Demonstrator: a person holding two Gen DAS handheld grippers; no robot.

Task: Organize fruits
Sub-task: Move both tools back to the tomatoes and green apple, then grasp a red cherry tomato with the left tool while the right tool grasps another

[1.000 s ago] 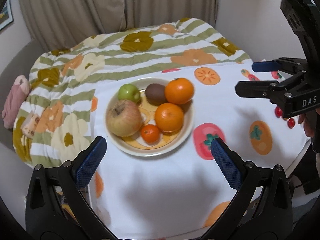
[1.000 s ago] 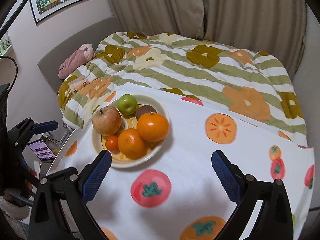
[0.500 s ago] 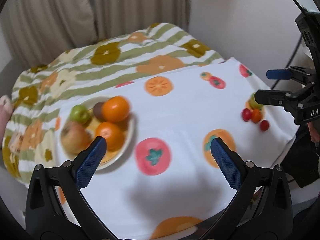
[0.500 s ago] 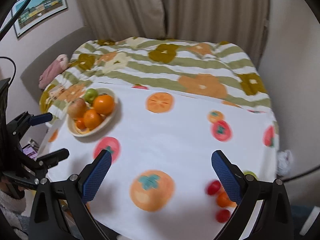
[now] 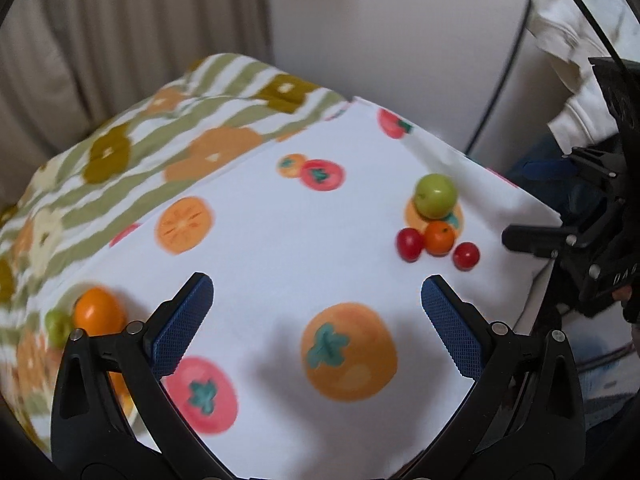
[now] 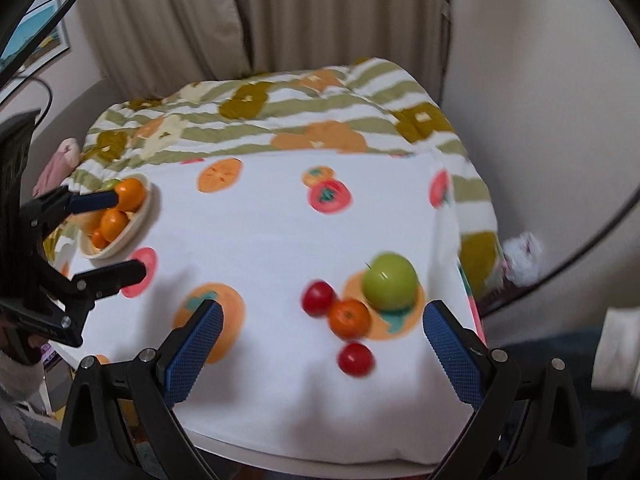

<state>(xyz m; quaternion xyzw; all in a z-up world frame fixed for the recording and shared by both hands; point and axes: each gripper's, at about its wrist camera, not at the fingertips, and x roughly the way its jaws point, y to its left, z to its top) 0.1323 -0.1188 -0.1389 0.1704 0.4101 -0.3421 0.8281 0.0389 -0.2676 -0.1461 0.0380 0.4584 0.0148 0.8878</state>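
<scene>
Four loose fruits — green apple (image 6: 390,286) among them — near right tool (image 6: 322,350), both tools released, left tool (image 5: 316,330) empty

place: home bedroom | cues: floral quilt (image 6: 280,124), curtains (image 6: 280,20), framed picture (image 6: 36,48)

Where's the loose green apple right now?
In the right wrist view, the green apple sits on the tablecloth near its right edge, just behind the small orange.
</scene>
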